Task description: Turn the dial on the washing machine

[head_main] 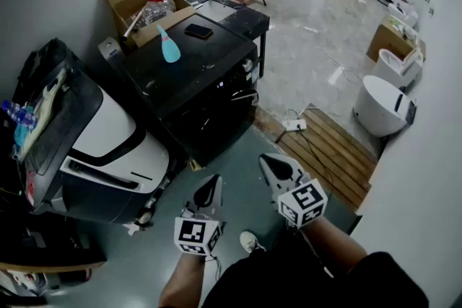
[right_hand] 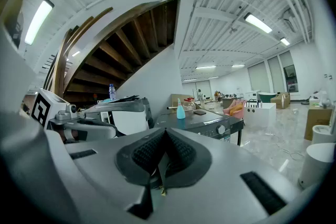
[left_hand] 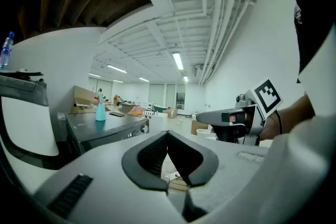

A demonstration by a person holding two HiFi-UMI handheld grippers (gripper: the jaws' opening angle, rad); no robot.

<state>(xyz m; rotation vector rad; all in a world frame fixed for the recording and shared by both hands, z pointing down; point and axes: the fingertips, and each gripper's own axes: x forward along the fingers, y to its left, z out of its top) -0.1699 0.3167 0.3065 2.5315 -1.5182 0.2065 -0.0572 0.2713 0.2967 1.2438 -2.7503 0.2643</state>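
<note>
Standing well back from the dark washer (head_main: 195, 86), a person holds both tools level with the floor ahead, and by the look of it the job has not begun. The dial (right_hand: 221, 129) sits on the machine's front panel near its right corner, untouched and far from either tool. Still to come, I would judge, are the walk up, the opening of one set of jaws, the grip on the knob and the twist itself. The left gripper (head_main: 211, 187) and the right gripper (head_main: 278, 168) ride side by side just in front of the person's body, forearms out, noses tipped slightly down and aimed toward the washer. Each is clenched with its pads pressed together, and nothing lies between them. A blue spray bottle (head_main: 170, 47) stands upright on the washer's lid, and a white appliance (head_main: 108, 148) sits just beside the machine to its left.
</note>
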